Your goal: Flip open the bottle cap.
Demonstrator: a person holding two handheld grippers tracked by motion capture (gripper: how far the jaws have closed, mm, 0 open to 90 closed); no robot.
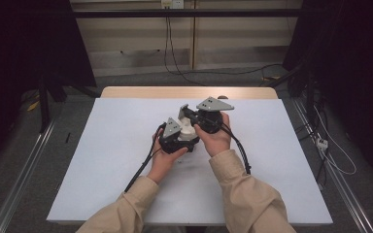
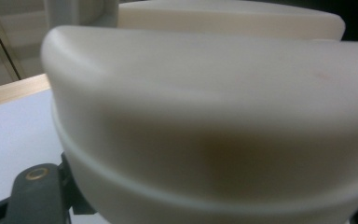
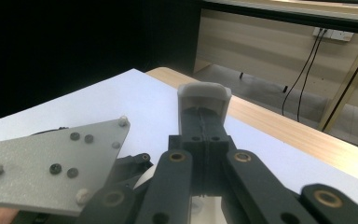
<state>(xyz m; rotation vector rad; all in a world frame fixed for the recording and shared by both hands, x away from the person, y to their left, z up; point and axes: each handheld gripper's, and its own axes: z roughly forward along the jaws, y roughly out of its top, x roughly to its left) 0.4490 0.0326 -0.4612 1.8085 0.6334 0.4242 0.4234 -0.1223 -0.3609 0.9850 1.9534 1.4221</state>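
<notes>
Grey floor [image 1: 126, 80], beige wall [image 1: 131, 34] with socket [image 1: 171, 4], dangling cables [image 1: 170, 43], dark side curtains [image 1: 24, 43]

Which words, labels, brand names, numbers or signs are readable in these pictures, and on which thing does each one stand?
None can be read.
The cream-white object in the left gripper shows no print.
The grey plate and the right gripper carry screws alone, no lettering.
The wall socket is too small to tell any marking.

Foreground: a cream plastic container [image 2: 214, 140], blurred, very close to the lens.
Lower left: one dark jaw piece with a brass rivet, beside the container.
Background: white table sheet [image 2: 9, 140], wooden edge behind.
</notes>
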